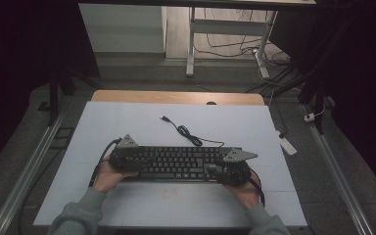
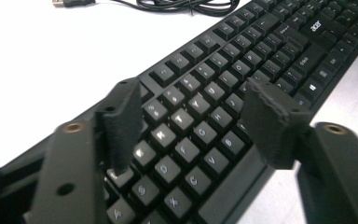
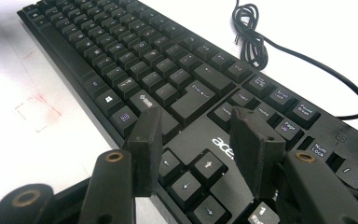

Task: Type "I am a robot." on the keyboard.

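Keyboard laid crosswise on the table, a gripper over each end.

The keyboard (image 1: 176,163) lies on the table (image 1: 127,122), its length running left to right, nearer the near edge than the far one. The left gripper (image 1: 127,164) sits over the keyboard's left end, the right gripper (image 1: 225,169) over its right end, each with a hand (image 1: 108,178) behind it on the near side. In the right gripper view the jaws stand above the arrow keys (image 3: 186,175). The keyboard's cable (image 1: 188,134) lies coiled on the table just beyond the keyboard's far edge, and its USB plug (image 1: 163,118) lies farther off, left of the coil.
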Demonstrator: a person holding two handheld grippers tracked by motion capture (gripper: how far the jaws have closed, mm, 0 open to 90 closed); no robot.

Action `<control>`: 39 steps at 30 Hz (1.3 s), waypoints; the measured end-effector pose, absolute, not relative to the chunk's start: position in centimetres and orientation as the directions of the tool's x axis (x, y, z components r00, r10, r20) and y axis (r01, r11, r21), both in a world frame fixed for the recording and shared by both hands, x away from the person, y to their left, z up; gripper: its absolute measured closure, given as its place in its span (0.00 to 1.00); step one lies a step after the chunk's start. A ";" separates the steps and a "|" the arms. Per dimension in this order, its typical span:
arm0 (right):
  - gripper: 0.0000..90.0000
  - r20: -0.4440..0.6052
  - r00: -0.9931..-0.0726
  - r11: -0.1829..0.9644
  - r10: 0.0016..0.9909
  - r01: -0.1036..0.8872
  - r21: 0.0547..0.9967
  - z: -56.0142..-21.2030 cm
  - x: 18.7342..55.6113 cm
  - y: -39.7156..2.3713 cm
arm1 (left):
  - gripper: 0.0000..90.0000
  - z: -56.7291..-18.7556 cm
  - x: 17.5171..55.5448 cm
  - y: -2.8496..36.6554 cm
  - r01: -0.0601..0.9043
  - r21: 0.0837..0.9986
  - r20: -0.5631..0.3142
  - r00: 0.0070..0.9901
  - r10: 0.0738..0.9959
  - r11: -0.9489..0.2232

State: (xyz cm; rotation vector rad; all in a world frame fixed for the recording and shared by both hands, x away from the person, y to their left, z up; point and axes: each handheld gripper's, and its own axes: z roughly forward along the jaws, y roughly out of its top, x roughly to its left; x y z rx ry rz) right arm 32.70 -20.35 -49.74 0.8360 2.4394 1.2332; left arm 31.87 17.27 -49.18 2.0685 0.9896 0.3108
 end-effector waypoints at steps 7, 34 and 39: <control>0.60 0.006 -0.796 0.471 0.605 0.363 0.804 -49.8 32.7 -20.4 | 0.32 -49.4 29.7 19.0 0.561 0.744 -0.122 0.647 0.753 -0.362; 0.59 -0.001 -0.815 0.458 0.580 0.325 0.828 -48.9 33.0 -19.3 | 0.29 -50.9 26.9 22.8 0.593 0.741 -0.130 0.586 0.799 -0.314; 0.63 -0.009 -0.831 0.466 0.556 0.303 0.831 -48.3 33.2 -17.8 | 0.29 -51.0 26.9 22.8 0.596 0.738 -0.130 0.587 0.799 -0.318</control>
